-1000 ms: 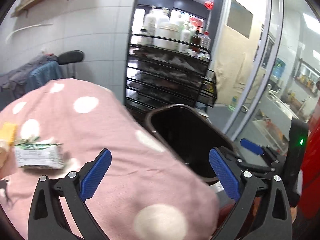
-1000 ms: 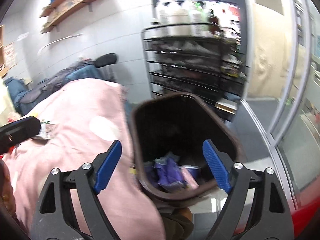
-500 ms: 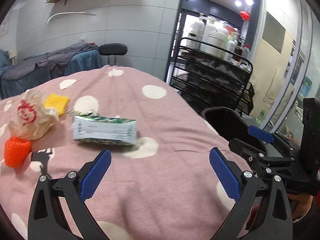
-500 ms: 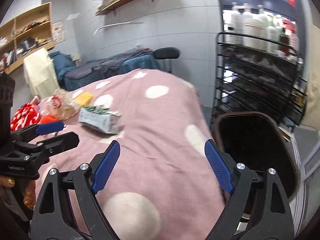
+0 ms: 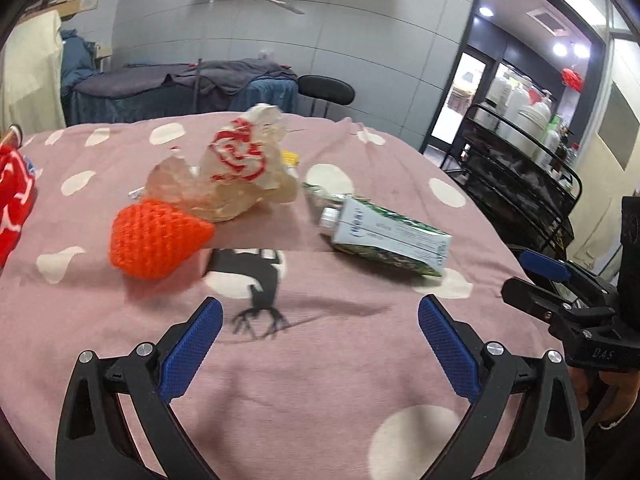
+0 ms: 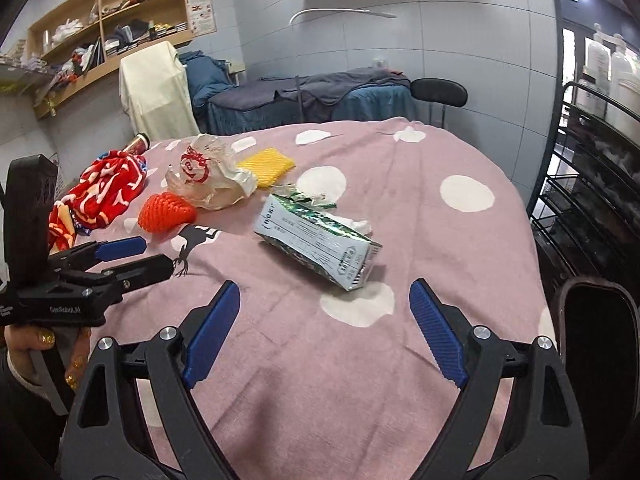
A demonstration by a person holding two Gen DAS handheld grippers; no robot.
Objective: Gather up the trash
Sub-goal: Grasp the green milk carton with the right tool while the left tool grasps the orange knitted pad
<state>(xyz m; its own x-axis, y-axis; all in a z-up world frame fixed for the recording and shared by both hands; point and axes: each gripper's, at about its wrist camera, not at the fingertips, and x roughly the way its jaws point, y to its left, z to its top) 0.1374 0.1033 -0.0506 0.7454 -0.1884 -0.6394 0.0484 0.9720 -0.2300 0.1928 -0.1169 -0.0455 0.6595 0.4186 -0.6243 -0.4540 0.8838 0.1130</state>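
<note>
The bin [image 6: 600,364] was cut by the right edge in the right view, and its inside was too dark to read. The yellow net [image 5: 289,157] was mostly hidden behind the bag [image 5: 240,168] in the left view. The red cloth [image 5: 12,200] was cut by the left edge there. Print on the carton [image 6: 320,244] was too small to read.

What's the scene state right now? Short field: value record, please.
surface: pink polka-dot blanket
left gripper: open, empty, above the blanket
right gripper: open, empty
trash on blanket: green-white carton on its side; crumpled plastic bag; orange foam net; yellow foam net
other: red patterned cloth, far left
bin: dark, beside the blanket's right edge
</note>
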